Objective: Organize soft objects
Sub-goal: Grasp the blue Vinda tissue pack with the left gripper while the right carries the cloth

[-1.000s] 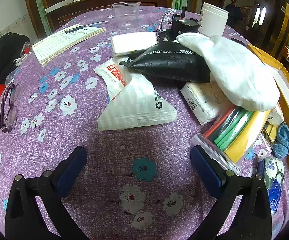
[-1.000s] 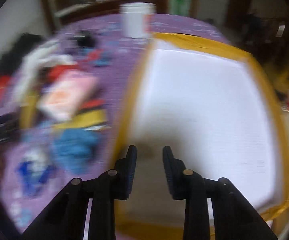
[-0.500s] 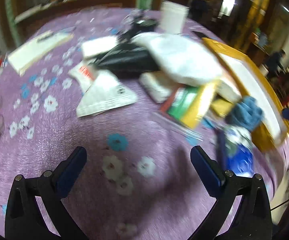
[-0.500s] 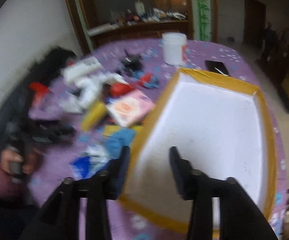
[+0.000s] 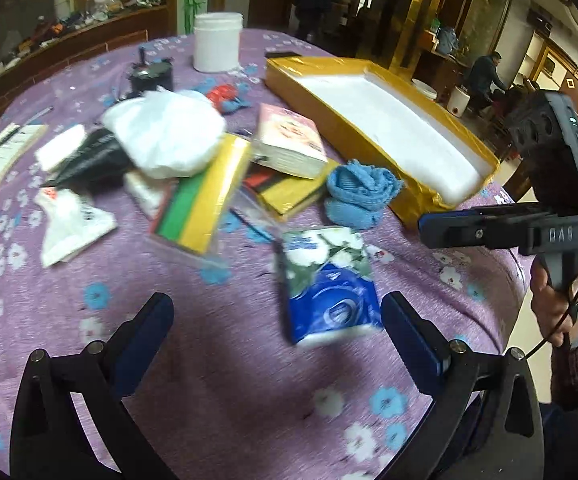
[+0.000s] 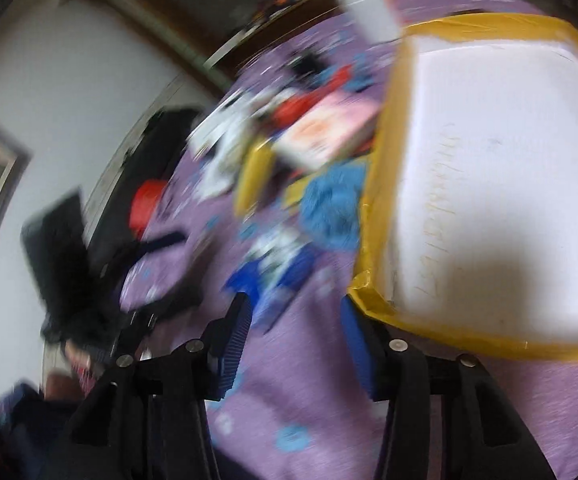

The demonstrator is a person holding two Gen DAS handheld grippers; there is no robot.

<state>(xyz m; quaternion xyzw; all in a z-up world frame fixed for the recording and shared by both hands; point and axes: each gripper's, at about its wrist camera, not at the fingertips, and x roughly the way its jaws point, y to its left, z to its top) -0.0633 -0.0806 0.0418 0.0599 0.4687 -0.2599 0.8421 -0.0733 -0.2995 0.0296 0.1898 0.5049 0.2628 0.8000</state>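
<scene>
left gripper (image 5: 277, 328): jaws wide apart, empty, above tablecloth (image 5: 209, 360) | right gripper (image 6: 295, 330): jaws closing, nothing between them, by corner of yellow tray (image 6: 373, 216) | tissue pack (image 5: 329, 280): flat on cloth, just ahead of left jaws | blue knit (image 5: 359, 194): touching tray wall

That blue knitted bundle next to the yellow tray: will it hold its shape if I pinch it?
Probably not: the blue knitted bundle looks soft and loosely rolled, so it would likely squash and sag. Its fuzzy surface should grip well. It seems light, and unlikely to roll.
</scene>
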